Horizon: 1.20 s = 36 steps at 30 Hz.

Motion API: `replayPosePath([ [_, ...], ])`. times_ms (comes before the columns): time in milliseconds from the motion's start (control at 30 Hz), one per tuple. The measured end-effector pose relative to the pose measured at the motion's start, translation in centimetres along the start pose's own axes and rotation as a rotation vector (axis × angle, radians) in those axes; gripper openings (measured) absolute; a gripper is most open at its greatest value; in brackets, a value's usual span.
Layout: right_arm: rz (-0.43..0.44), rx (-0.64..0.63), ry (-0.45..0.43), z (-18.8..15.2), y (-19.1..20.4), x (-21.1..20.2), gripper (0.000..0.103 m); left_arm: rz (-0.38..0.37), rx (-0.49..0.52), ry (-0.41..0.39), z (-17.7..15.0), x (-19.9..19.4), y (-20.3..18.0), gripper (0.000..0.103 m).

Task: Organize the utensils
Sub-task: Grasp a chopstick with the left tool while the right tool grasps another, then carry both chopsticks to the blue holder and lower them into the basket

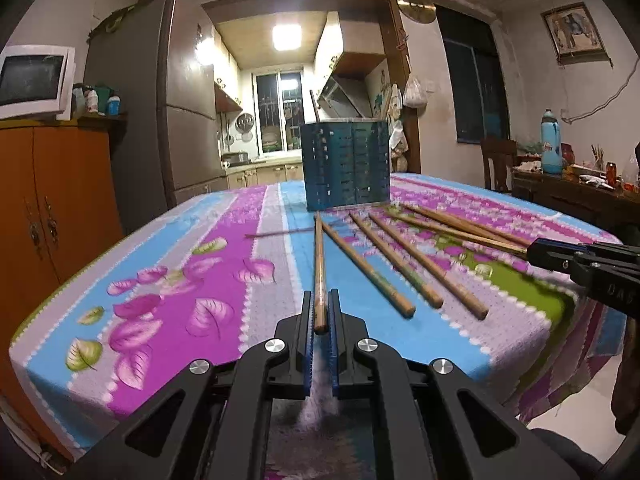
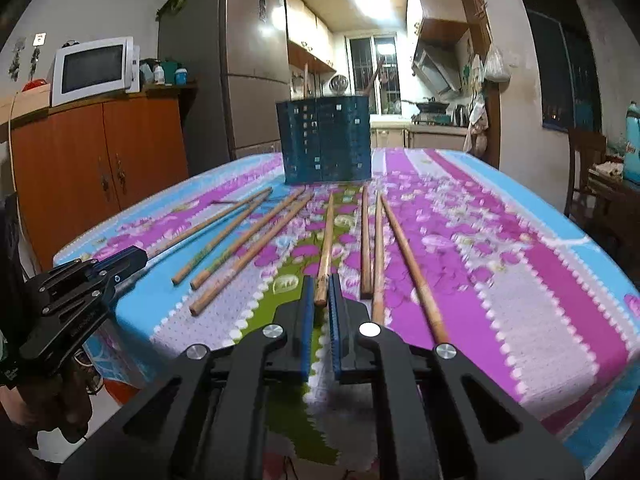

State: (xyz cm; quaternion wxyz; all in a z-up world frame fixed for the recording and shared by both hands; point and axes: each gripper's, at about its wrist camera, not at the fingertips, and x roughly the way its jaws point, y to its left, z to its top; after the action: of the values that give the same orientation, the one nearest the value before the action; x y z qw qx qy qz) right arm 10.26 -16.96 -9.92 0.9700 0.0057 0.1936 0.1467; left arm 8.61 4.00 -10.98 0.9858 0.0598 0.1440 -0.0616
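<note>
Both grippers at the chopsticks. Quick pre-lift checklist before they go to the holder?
1. Left gripper shut on a chopstick: ok.
2. Right gripper shut on its chopstick: ok.
3. Grips near the butt ends, long overhang: not ok.
4. Blue holder upright on the tablecloth: ok.
5. Room inside holder: cannot tell.
6. Loose chopsticks close beside right grip: not ok.

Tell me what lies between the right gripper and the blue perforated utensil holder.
Right wrist view: only the wooden chopstick that the right gripper clamps, reaching over the flowered tablecloth toward the blue perforated utensil holder.
</note>
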Motion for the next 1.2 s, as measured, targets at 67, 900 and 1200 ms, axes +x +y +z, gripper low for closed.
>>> replayPosePath([
  [67, -0.002, -0.011, -0.022, 0.8, 0.1, -0.8, 0.006, -0.003, -0.004, -0.022, 0.9, -0.8, 0.2, 0.008],
  [900, 0.057, -0.156, -0.195, 13.7, 0.4, -4.6, 0.005, -0.060, 0.025, -0.225, 15.0, -3.7, 1.5, 0.008],
  [1200, 0.112, -0.119, -0.117, 18.1, -0.6, -2.0, 0.005, -0.109, -0.008, -0.127, 19.3, 0.5, 2.3, 0.008],
])
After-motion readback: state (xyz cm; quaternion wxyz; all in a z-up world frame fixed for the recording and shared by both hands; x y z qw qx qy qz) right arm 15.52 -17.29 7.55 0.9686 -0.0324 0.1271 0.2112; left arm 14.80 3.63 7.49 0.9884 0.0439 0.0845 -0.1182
